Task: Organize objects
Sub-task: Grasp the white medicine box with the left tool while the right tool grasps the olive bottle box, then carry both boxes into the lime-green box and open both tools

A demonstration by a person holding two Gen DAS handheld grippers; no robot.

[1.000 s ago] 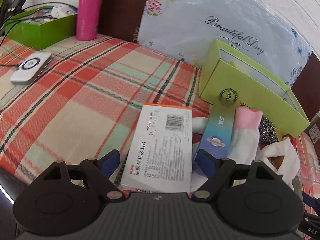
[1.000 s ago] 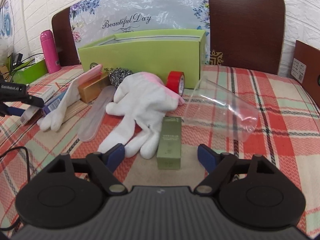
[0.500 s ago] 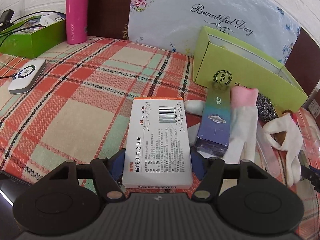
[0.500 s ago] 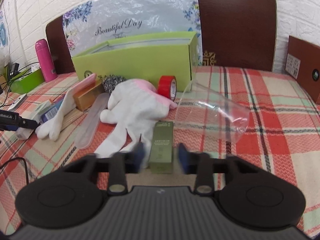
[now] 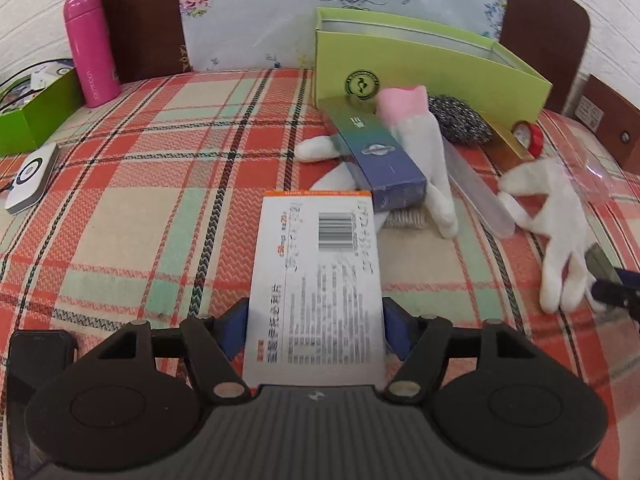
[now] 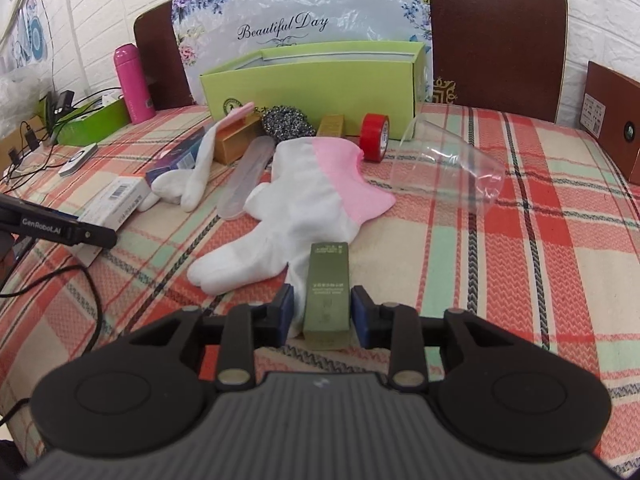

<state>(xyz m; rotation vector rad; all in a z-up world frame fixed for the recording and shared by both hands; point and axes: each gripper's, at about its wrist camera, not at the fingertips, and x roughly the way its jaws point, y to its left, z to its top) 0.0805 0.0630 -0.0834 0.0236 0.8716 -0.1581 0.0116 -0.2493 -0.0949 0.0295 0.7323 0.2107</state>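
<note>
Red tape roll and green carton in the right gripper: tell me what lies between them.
In the right wrist view, the white glove with a pink cuff lies between the red tape roll and the green carton.

Both tongs look alike: the left tongs (image 5: pixel 315 330) and right tongs (image 6: pixel 323 314) have blue pads on black linkage arms, silver pivot screws, round black discs and a ribbed grey housing

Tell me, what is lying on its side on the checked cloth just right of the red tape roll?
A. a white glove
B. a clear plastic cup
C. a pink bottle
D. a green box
B: a clear cup lies tipped over, its mouth toward the tape roll; the pink bottle stands upright far to the left.
</note>
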